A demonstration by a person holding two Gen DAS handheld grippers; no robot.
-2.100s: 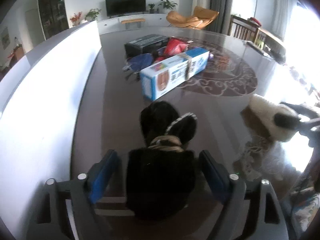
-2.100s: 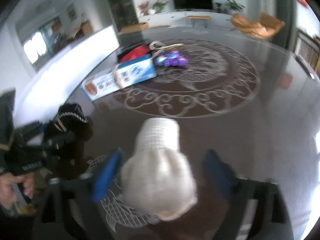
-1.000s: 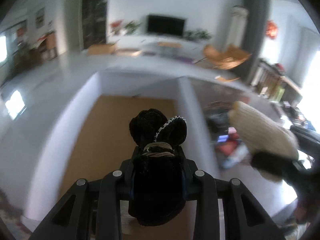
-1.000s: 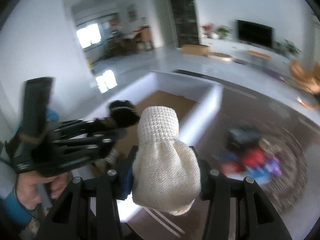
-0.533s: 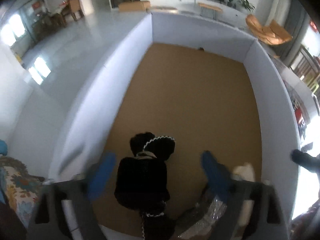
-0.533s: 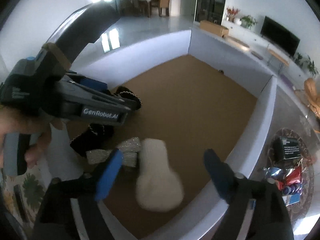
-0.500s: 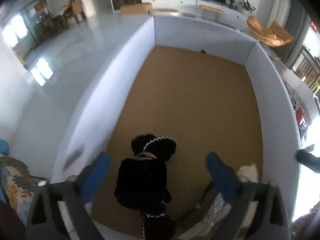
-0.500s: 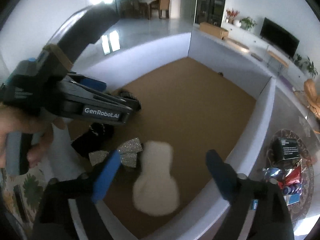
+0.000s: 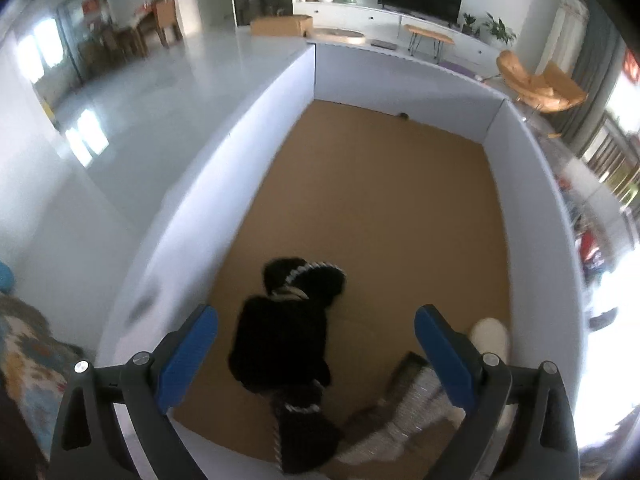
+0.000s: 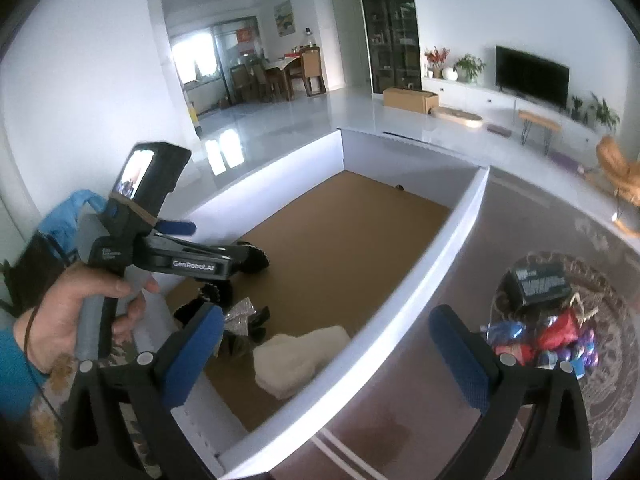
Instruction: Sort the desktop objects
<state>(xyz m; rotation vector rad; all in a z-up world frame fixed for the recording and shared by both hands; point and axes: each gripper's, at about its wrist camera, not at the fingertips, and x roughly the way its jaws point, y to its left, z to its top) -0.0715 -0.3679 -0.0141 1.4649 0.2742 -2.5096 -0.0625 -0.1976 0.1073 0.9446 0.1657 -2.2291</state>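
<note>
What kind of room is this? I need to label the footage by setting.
Most likely a home living room: a flat television on a low white cabinet, potted plants beside it, and a dining table with chairs in the adjoining area.

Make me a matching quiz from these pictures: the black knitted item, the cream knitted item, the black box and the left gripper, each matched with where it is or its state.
1 black knitted item
2 cream knitted item
3 black box
4 left gripper

A open, empty
B on the patterned rug
C in the bin, by the right wall
D in the bin, near the left wall

1-D, 2-C, 3-B, 4-A
</note>
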